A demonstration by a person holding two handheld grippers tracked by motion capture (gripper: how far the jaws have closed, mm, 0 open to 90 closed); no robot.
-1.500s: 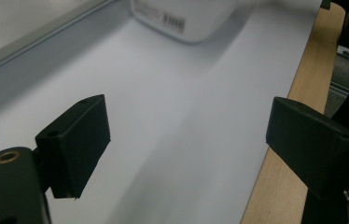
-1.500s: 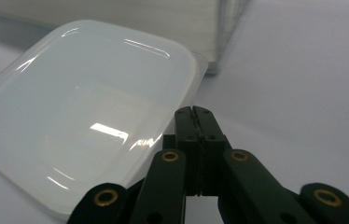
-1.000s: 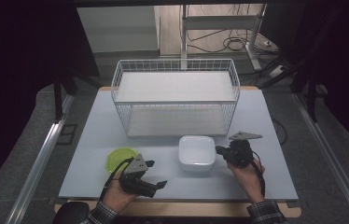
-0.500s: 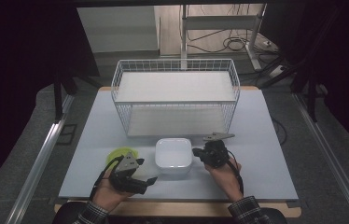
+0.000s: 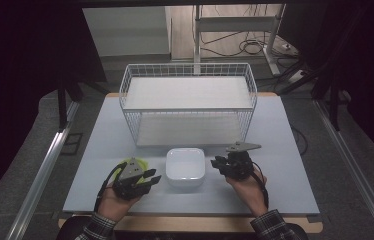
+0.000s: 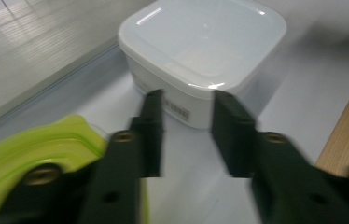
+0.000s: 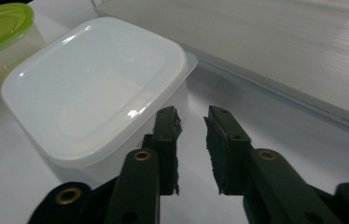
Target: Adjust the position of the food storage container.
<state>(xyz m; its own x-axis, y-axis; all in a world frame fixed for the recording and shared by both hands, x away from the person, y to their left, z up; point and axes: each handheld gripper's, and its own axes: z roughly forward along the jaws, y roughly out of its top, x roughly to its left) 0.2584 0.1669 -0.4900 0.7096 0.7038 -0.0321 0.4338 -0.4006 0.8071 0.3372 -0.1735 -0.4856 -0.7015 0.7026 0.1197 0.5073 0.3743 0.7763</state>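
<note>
Near the front edge of the tabletop (image 5: 285, 150): left gripper (image 5: 154, 178) at the left of the white lidded box (image 5: 185, 167), right gripper (image 5: 216, 162) at its right, both pointing inward at it. Left jaws just been closing, now with a narrow gap and nothing between them, the tips short of the box corner that carries the label. Right jaws just been opening, also with a small gap, empty, standing just beside the box's right wall; touching or not, cannot tell.

Box itself sitting flat on the tabletop, near the middle of the front edge, lid on. Just behind the left gripper, a tub with a green lid (image 6: 46, 149), near the box but apart from it. Farther, toward the back edge, the wire rack (image 5: 140, 125) with its two shelves bare.

Most likely the step now: to take a fresh hold on the box. To do it well:
- Open the jaws much wider first; the present gaps look too narrow for the wall and lid rim.
- Come in level and grip one side over the rim, not the rounded corner, where the pads could slip.
- Keep the left gripper clear of the green lid while advancing.
- Squeeze gently; the thin plastic probably bends and the lid may pop.
- Lift straight up before going toward the rack, to avoid dragging.
</note>
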